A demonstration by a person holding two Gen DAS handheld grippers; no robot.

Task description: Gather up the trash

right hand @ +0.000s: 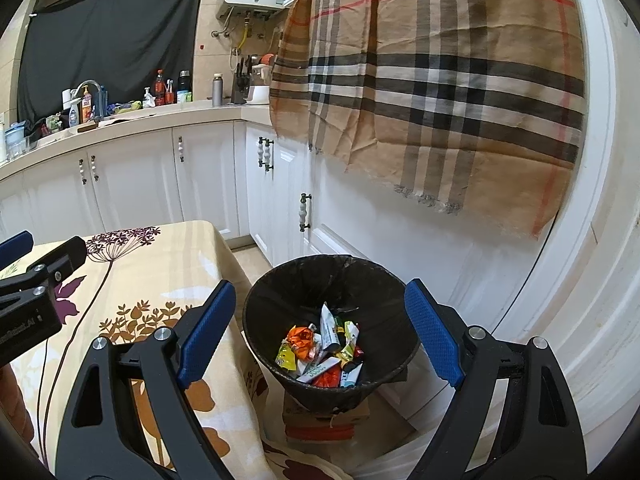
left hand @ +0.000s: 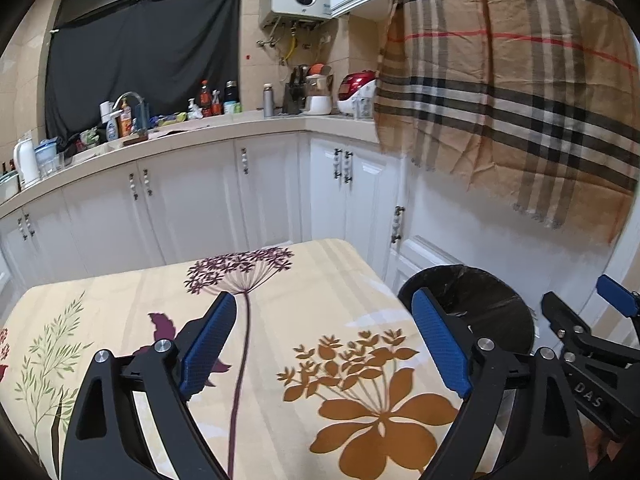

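1. Black trash bin (right hand: 332,320) on the floor just beside the table's corner, standing on a flat box (right hand: 324,420) with a red band.
2. In the bin's bottom: a heap of trash (right hand: 320,352), with orange and yellow wrappers, small tubes and white packets lying over one another.
3. Right gripper (right hand: 320,328) above the bin, tilted downward, blue pads (right hand: 434,330) spread wide on either side of the bin's mouth, nothing between them.
4. Left gripper (left hand: 332,344) on the far side of the table's corner from the bin, over the floral tablecloth (left hand: 280,280), jaws spread wide, nothing pinched.
5. Tablecloth bare beneath the left gripper's pads (left hand: 208,344); only printed flowers and leaves there.
6. Behind the bin: white cabinet doors (right hand: 280,184), with a plaid cloth (right hand: 440,80) hanging above them.
7. Beyond the bin, a cluttered countertop (left hand: 200,128) with bottles and kitchen appliances.
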